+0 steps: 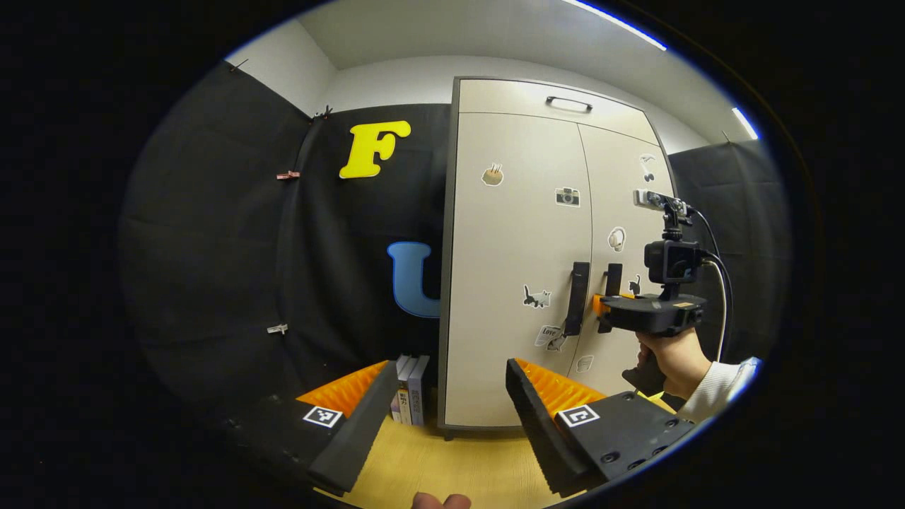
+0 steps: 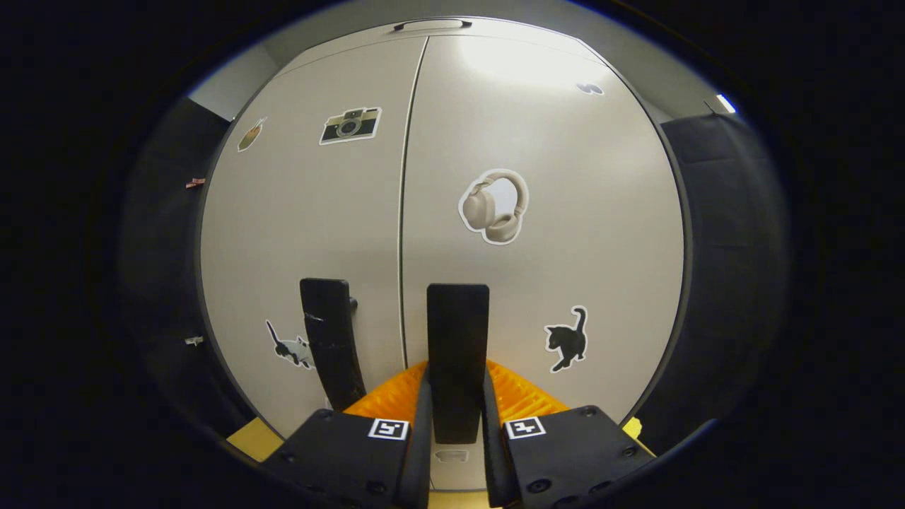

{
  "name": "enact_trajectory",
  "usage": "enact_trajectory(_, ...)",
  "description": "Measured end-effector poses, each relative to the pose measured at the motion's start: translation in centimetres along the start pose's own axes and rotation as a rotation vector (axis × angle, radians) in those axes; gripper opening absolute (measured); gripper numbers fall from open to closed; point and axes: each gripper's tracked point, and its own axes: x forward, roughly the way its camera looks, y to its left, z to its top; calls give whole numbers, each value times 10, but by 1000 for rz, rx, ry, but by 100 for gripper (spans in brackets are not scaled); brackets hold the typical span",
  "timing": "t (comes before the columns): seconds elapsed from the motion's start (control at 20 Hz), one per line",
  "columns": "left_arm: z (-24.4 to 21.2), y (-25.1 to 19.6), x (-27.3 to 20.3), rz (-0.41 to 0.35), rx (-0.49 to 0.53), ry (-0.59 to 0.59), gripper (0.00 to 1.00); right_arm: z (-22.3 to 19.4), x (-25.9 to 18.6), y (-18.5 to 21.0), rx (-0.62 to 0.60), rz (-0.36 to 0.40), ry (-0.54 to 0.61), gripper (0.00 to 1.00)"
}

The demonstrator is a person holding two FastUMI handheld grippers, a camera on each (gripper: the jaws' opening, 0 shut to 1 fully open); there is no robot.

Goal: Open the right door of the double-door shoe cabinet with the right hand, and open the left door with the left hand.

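The beige shoe cabinet [image 1: 516, 233] stands upright, both doors flush and covered with stickers. In the left gripper view, two black vertical handles flank the centre seam: the left door handle [image 1: 577, 297] and the right door handle [image 1: 613, 279]. My left gripper [image 1: 445, 399] is open, well short of the cabinet and low. A hand holds my right gripper [image 1: 601, 305] against the right handle. In the right gripper view, my right gripper [image 2: 456, 399] is shut on the right door handle [image 2: 457, 339], both fingers pressed to its sides. The left door handle [image 2: 329, 346] stands free beside it.
Several books [image 1: 410, 396] stand against the cabinet's left foot on the wooden floor [image 1: 438, 466]. A top compartment with a black pull [image 1: 569, 104] sits above the doors. Black cloth walls close in on both sides. A white-sleeved hand [image 1: 675, 360] holds the right gripper.
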Motion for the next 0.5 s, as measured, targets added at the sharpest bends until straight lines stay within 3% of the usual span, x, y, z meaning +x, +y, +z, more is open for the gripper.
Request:
enact_trajectory(0.05, -1, 1, -3, 4, -1, -1, 95, 1, -3, 3, 5, 3, 4, 25)
enact_trajectory(0.1, 0, 1, -7, 7, -1, -1, 95, 1, -1, 3, 3, 8, 6, 29)
enact_trajectory(0.15, 0, 1, -10, 10, -1, -3, 95, 0, 0, 3, -7, 13, 9, 24)
enact_trajectory(0.3, 2, 3, -25, 26, 8, -5, 95, -1, -3, 2, 30, 15, 32, 23)
enact_trajectory(0.35, 2, 5, -29, 32, 9, -6, 95, -2, -4, 2, 35, 25, 45, 17)
enact_trajectory(0.5, 2, 9, -41, 51, 5, -4, 95, 0, -13, 2, 47, 69, 50, 12)
